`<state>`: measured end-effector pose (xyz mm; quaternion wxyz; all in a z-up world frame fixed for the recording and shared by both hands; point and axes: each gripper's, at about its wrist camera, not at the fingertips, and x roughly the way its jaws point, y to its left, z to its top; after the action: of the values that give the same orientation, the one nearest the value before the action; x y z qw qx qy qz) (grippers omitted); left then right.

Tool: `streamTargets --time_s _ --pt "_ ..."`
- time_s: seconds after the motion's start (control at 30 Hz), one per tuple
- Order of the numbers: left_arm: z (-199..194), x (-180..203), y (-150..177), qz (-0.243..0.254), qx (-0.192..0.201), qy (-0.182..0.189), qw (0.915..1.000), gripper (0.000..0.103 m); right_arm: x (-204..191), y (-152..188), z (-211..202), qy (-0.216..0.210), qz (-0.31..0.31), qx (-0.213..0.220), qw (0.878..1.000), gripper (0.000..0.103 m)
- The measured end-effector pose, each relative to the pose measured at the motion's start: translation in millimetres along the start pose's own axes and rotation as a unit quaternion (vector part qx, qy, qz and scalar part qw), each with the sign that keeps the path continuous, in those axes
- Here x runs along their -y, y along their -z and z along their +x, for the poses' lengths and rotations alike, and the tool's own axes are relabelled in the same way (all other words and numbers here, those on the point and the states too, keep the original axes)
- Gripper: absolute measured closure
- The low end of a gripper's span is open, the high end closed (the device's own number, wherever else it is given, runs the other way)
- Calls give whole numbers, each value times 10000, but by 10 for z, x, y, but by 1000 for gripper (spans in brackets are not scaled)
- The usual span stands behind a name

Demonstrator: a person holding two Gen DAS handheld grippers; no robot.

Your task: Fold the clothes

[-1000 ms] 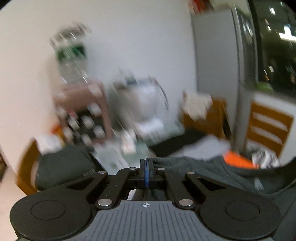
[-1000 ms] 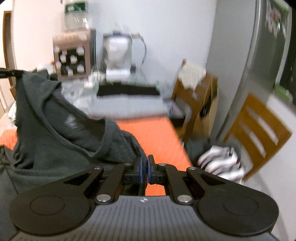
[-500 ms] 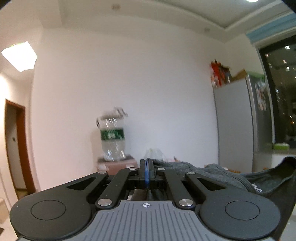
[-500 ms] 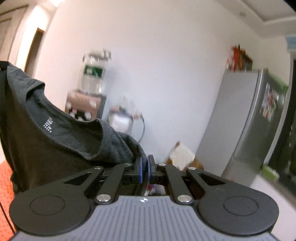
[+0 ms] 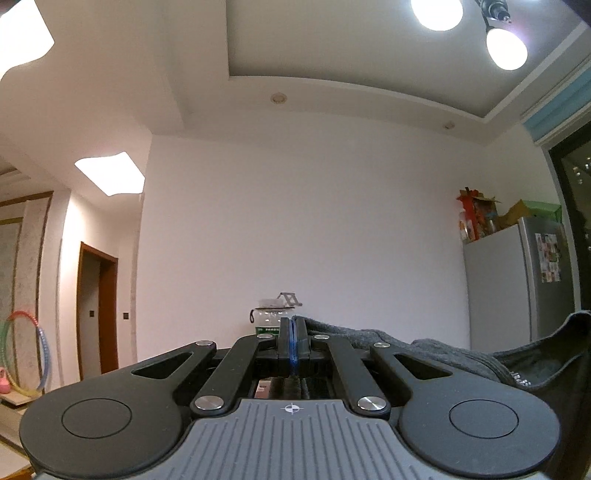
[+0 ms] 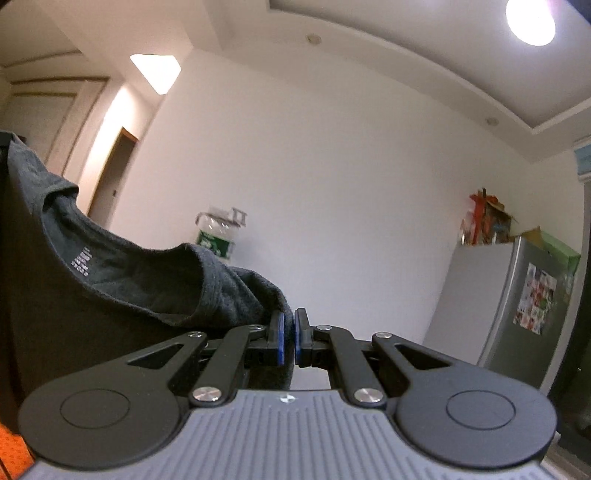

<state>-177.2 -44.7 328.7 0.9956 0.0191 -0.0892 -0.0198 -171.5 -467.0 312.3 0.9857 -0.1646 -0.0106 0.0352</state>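
- White wall and silver fridge are filling the background.
- Left hand-held gripper and right hand-held gripper are pinching the grey T-shirt aloft, left of the fridge.
- Keeping both pinches level should be letting it hang flat.

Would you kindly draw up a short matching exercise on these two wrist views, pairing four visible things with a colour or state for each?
Things:
1. T-shirt
2. Left gripper
3. Fridge
4. Ceiling lamp

Colour or state:
A. Silver, with pictures stuck on its door
B. Switched on, glowing
C. Dark grey, held up by both shoulders
D. Closed on fabric, blue pads together

Pairs: 1-C, 2-D, 3-A, 4-B
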Motion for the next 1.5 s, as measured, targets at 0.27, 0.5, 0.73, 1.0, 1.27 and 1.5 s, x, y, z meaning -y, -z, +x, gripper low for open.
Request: streamTargets --time_s 0.27,0.5,0.73,1.0,1.27,1.5 --pt "186 -24 159 152 -419 -273 9986 100 188 -32 160 -452 -62 -52 9989 96" --pt "839 -251 1118 151 -1516 -442 9873 100 -1 412 1053 -884 15 -797 9929 96" --pt "1547 -604 2412 217 -2957 -841 9513 100 -650 1420 2061 -1201 349 -2007 9716 96" --pt "2514 -862 3627 592 -3718 -1000 9210 100 -1757 2388 3257 -1268 203 -3037 9441 96" --pt "3122 -873 4523 736 -4292 -876 8959 100 -2366 3256 4348 -1373 -93 -3780 9155 96" --pt "3210 -936 4968 738 -4680 -899 8760 100 -2683 3728 4794 -1602 -316 -4216 8920 96"
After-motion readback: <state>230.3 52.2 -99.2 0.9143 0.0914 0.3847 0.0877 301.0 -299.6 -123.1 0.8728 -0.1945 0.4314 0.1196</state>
